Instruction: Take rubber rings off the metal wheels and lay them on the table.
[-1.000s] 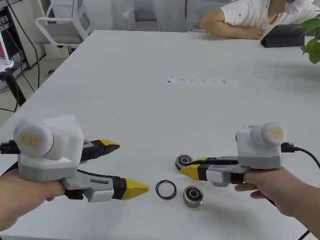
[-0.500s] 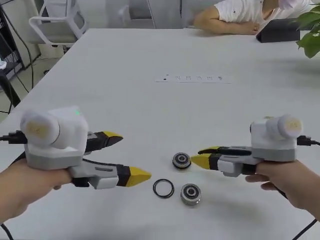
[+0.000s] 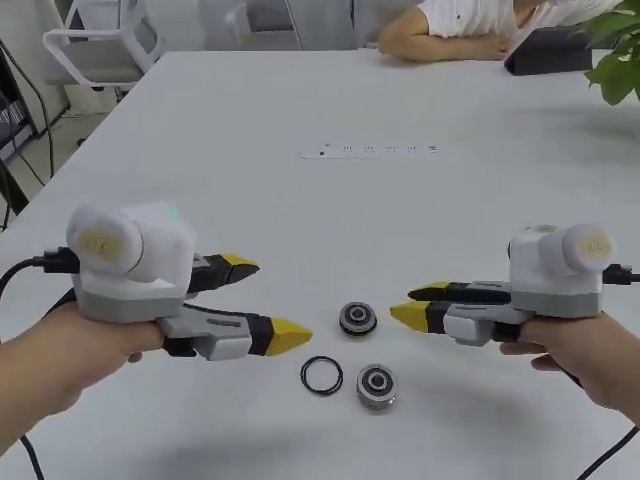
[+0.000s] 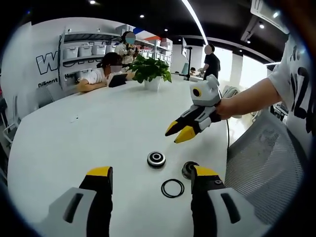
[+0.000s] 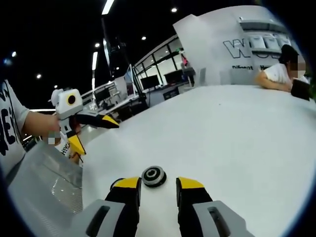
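Two small metal wheels lie on the white table [image 3: 300, 200]. The farther wheel [image 3: 357, 317] [image 4: 156, 159] [image 5: 153, 176] has a black rubber ring around it. The nearer wheel [image 3: 376, 384] [image 4: 189, 169] is bare metal. A loose black rubber ring [image 3: 321, 375] [image 4: 172, 188] lies flat just left of it. My left gripper [image 3: 270, 300] [image 4: 154, 173] [image 5: 94, 134] hovers open to the left of the ring. My right gripper [image 3: 412, 304] [image 5: 159, 183] [image 4: 182, 131] is open with a narrow gap, pointing at the ringed wheel from the right, a short way off it.
A row of small sockets [image 3: 368, 150] is set into the table's middle. At the far end a person [image 3: 450, 25] leans on the table beside a dark case [image 3: 550, 50] and a green plant [image 3: 615, 70]. A white chair [image 3: 95, 45] stands far left.
My right gripper has drawn back to the right, away from the ringed wheel. The left gripper has lifted slightly. The wheels and loose ring lie as before; the head camera shifted.
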Available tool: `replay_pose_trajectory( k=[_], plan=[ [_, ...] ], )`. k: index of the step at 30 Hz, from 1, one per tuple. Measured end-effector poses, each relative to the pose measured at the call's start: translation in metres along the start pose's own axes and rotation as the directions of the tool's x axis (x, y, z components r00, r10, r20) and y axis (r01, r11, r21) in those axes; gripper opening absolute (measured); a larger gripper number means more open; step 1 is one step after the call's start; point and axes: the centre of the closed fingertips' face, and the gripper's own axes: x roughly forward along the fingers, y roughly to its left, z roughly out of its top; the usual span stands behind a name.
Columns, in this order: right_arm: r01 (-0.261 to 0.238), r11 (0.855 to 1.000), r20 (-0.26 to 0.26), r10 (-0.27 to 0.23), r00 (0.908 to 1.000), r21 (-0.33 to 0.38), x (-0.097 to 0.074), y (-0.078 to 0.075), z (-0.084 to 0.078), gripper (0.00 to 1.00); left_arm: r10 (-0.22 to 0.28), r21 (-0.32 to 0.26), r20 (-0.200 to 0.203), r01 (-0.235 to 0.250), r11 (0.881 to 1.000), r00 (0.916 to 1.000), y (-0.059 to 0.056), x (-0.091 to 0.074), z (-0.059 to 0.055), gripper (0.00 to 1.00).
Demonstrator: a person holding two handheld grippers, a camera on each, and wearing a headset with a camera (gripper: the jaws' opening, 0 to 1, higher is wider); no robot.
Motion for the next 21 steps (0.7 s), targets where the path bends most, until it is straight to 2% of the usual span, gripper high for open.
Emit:
replay_pose_trajectory(
  k=[9, 14, 21],
  plan=[
    [-0.004, 1.0, -0.021, 0.003, 0.9998, -0.018, 0.004, 0.0, -0.005, 0.28, -0.034, 0.003, -0.011, 0.035, 0.999, 0.9993, -0.003, 0.019, 0.002, 0.58],
    [-0.007, 0.999, -0.037, 0.006, 0.9993, -0.036, 0.005, 0.001, -0.008, 0.29, -0.058, 0.009, -0.025, 0.058, 0.998, 0.998, -0.004, 0.03, 0.0, 0.53],
    [-0.01, 0.999, -0.049, 0.008, 0.9988, -0.049, 0.007, -0.005, -0.012, 0.3, -0.074, 0.002, -0.029, 0.074, 0.997, 0.9969, -0.004, 0.044, 0.0, 0.51]
  ],
)
